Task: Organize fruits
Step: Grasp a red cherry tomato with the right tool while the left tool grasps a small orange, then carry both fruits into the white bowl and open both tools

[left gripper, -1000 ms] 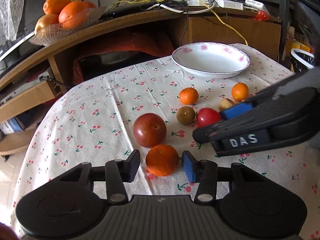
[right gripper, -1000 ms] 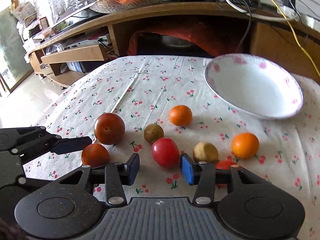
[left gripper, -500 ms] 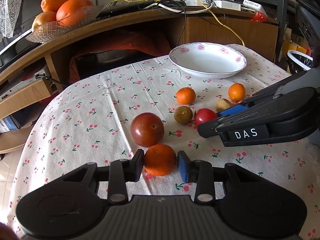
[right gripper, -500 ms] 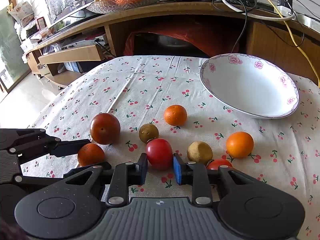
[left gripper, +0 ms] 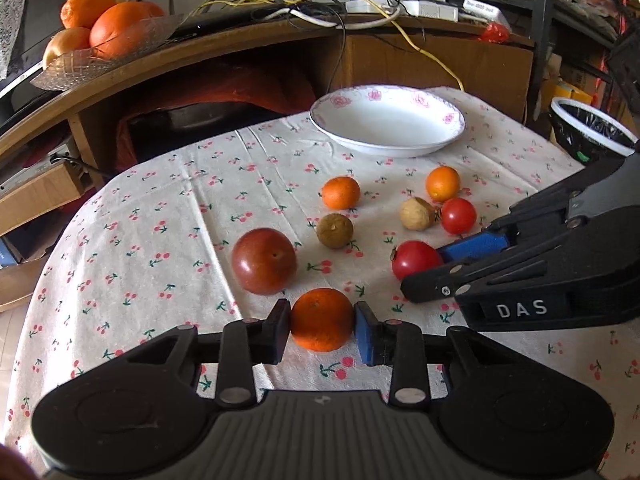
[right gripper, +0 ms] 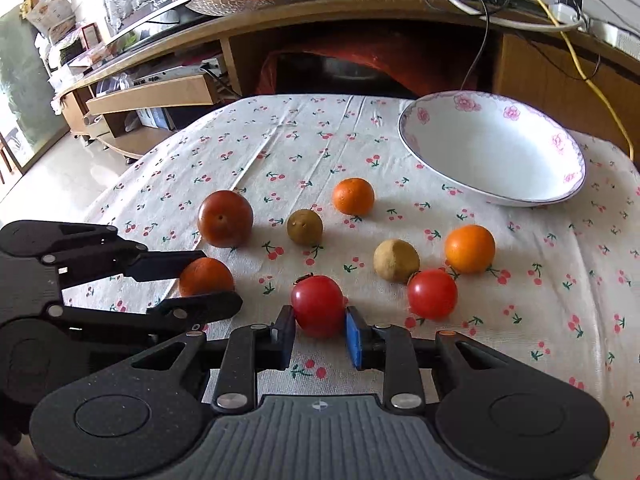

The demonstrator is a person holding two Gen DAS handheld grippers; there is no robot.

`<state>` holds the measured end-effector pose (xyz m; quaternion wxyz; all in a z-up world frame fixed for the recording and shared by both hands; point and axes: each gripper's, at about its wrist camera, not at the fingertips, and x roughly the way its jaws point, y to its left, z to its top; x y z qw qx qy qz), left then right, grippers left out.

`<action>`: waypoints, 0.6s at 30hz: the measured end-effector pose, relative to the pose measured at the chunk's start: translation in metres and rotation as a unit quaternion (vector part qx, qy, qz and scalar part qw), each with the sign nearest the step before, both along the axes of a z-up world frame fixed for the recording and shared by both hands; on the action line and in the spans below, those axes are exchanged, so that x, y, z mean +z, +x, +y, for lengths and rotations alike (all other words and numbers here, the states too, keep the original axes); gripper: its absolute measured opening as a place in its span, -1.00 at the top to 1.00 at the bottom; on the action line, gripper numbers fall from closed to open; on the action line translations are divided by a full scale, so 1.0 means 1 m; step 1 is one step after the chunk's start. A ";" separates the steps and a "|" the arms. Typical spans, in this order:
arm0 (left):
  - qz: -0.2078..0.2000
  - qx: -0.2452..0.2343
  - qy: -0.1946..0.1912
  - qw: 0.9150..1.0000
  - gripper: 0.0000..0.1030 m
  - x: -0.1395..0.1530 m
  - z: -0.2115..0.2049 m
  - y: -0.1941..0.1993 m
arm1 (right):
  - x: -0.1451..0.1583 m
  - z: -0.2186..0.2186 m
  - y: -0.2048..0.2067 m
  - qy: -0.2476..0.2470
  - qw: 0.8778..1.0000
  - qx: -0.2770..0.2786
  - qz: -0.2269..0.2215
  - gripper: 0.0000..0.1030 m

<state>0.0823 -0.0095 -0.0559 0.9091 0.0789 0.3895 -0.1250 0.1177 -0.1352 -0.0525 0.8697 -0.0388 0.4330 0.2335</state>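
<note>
Left hand-held gripper (left gripper: 322,327) now clamps the orange (left gripper: 322,319) from both sides, pads touching the skin; a second ago the jaws stood apart around it with gaps each side. In the right wrist view the same orange (right gripper: 206,277) sits between the left gripper's fingers, near the counter's front-left.

Right hand-held gripper (right gripper: 320,330) grips the red tomato (right gripper: 318,311), pads pressed on either flank; a second ago they were wide, with the tomato ahead of them. The tomato (left gripper: 416,260) now lies nearer the camera and apart from the brown fruit it sat beside earlier. Whether either fruit is off the cloth cannot be told.

Left where they were on the cherry-print cloth (right gripper: 280,152): large dark-red fruit (right gripper: 225,218), greenish-brown fruit (right gripper: 304,226), small orange (right gripper: 353,196), tan fruit (right gripper: 396,260) touching a second red tomato (right gripper: 432,293), and another orange (right gripper: 469,249).

The floral-rimmed white bowl (right gripper: 416,136) stands empty at the far right of the counter. A glass dish of oranges (left gripper: 100,60) sits on the wooden shelf behind.
</note>
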 end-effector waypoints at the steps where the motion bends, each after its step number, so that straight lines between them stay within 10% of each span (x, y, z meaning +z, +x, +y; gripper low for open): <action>1: 0.001 0.000 0.001 1.000 0.19 -0.001 0.000 0.000 | 0.000 0.001 0.000 -0.002 1.000 0.004 -0.001 0.53; 18: 0.002 -0.003 0.015 1.000 0.09 -0.002 -0.001 -0.001 | 0.000 0.004 0.001 -0.009 1.000 0.000 -0.005 0.53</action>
